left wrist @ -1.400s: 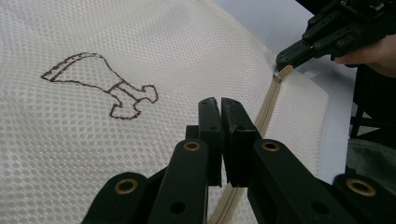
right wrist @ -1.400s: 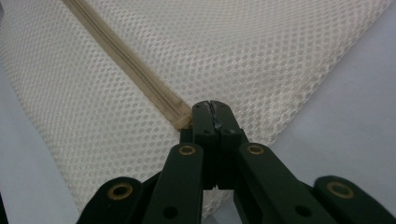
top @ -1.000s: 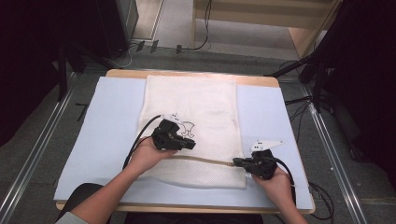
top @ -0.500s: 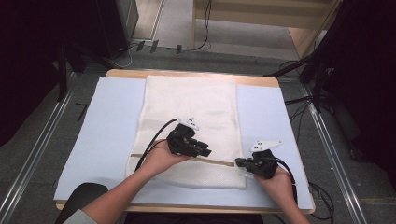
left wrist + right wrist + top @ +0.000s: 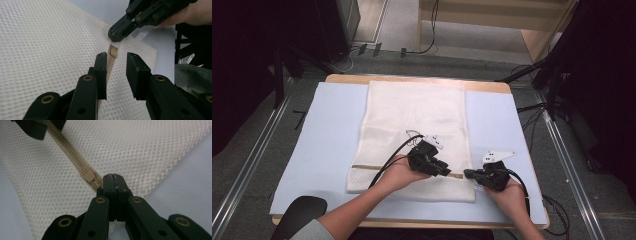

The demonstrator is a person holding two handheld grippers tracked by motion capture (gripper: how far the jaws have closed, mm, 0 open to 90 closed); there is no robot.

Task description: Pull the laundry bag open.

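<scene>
Zipper slider lies between left gripper and right gripper.

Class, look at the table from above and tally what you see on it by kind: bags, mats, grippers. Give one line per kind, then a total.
White mesh bag: 1
Pale blue mat: 1
Black grippers, left gripper and right gripper: 2
Total: 4

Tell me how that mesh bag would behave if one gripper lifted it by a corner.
The mesh bag would probably droop and fold: it's thin open netting lying flat on the mat. It looks light, so a push might bunch or slide it rather than move it whole. The zipper seems the only firmer line, and the right gripper pinches the bag at its end.
</scene>
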